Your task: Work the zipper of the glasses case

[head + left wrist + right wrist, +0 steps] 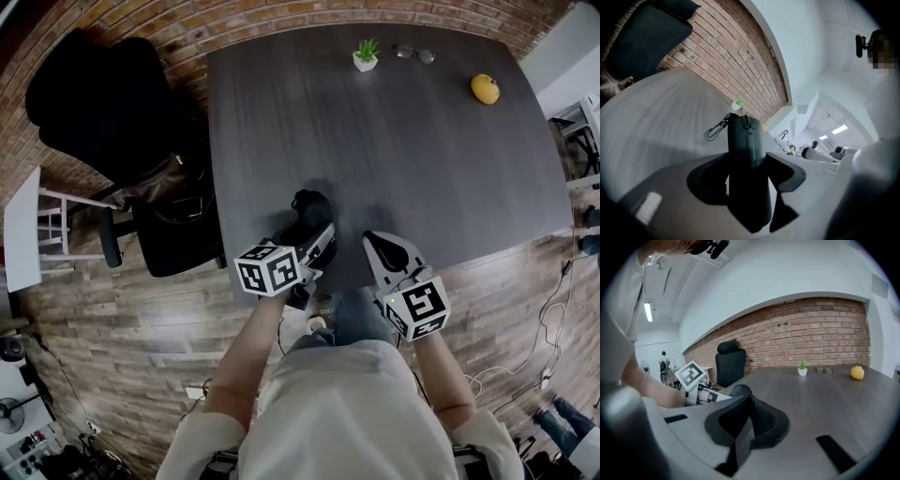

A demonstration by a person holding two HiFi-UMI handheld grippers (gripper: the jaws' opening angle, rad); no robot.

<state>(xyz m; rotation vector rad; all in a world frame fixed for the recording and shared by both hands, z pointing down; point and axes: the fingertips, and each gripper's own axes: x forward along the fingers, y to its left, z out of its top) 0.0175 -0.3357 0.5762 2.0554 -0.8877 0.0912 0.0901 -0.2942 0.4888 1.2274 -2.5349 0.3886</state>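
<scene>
A black glasses case (311,211) stands on edge near the front edge of the dark table (394,141), with my left gripper (316,246) shut on it. In the left gripper view the case (746,140) fills the gap between both pads, its zipper (748,127) running up the narrow top edge and a metal clip (715,131) hanging off its far left end. My right gripper (386,249) is to the right of the case, apart from it, shut with nothing between its pads (759,420). The case's rounded end (740,391) shows just left of those jaws.
At the table's far side stand a small potted plant (366,56), a pair of glasses (413,53) and a yellow fruit (485,89). A black office chair (112,103) with a brown bag (159,183) is left of the table.
</scene>
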